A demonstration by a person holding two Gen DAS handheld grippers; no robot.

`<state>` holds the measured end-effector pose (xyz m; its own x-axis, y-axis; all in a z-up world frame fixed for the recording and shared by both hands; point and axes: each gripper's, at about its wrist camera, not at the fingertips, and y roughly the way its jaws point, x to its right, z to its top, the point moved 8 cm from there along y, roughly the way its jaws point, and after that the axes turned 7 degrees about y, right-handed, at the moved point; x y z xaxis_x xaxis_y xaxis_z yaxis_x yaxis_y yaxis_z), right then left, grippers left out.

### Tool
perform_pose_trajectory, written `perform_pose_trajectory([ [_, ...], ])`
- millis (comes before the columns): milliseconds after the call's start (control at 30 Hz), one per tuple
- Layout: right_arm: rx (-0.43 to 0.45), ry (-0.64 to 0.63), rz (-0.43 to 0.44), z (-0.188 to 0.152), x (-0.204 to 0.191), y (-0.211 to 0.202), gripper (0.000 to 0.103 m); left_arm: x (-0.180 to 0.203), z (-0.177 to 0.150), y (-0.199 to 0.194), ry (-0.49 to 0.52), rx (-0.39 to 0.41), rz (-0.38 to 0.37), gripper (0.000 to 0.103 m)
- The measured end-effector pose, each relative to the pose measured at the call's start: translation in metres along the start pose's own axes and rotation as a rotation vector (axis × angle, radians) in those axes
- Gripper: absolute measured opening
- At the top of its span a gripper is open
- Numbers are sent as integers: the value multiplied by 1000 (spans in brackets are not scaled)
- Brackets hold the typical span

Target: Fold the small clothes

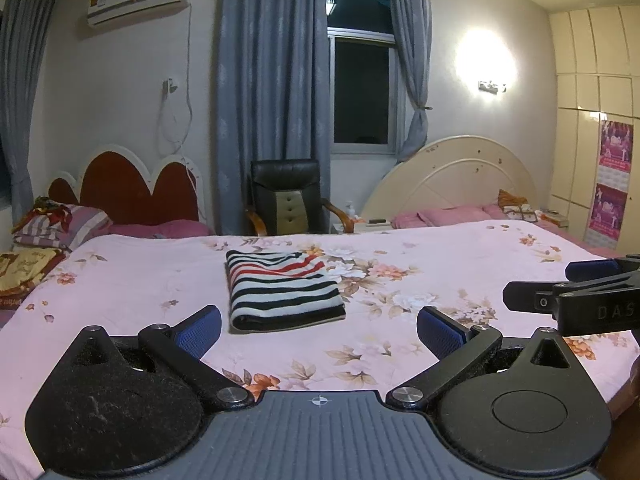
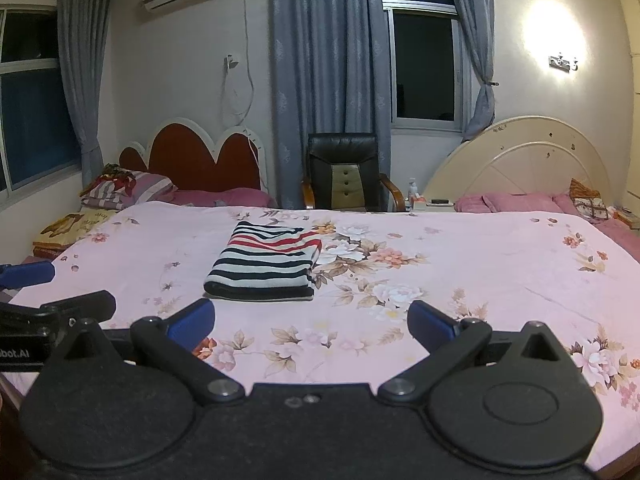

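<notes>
A small garment with black, white and red stripes (image 1: pixel 284 290) lies folded into a neat rectangle on the pink floral bedspread (image 1: pixel 120 288). It also shows in the right wrist view (image 2: pixel 266 262). My left gripper (image 1: pixel 318 330) is open and empty, held just short of the garment's near edge. My right gripper (image 2: pixel 310 322) is open and empty, a little back from the garment. The right gripper also shows at the right edge of the left wrist view (image 1: pixel 568 288). The left gripper shows at the left edge of the right wrist view (image 2: pixel 48 292).
The bedspread (image 2: pixel 480 264) covers a wide bed. Behind it stand a red scalloped headboard (image 1: pixel 136 188), a black office chair (image 1: pixel 286 196) and a cream round headboard (image 1: pixel 452 180). Pillows and folded bedding (image 1: pixel 48 232) lie at the far left. A wardrobe (image 1: pixel 596 120) is at the right.
</notes>
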<state>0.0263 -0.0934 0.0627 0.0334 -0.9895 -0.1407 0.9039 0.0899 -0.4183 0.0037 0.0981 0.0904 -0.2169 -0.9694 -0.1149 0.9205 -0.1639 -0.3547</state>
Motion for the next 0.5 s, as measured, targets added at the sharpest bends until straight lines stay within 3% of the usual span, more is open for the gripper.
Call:
perform_pose_trajectory([
  [500, 0, -3, 5, 3, 4, -2, 102, 8, 2, 0, 21, -1, -5, 103],
])
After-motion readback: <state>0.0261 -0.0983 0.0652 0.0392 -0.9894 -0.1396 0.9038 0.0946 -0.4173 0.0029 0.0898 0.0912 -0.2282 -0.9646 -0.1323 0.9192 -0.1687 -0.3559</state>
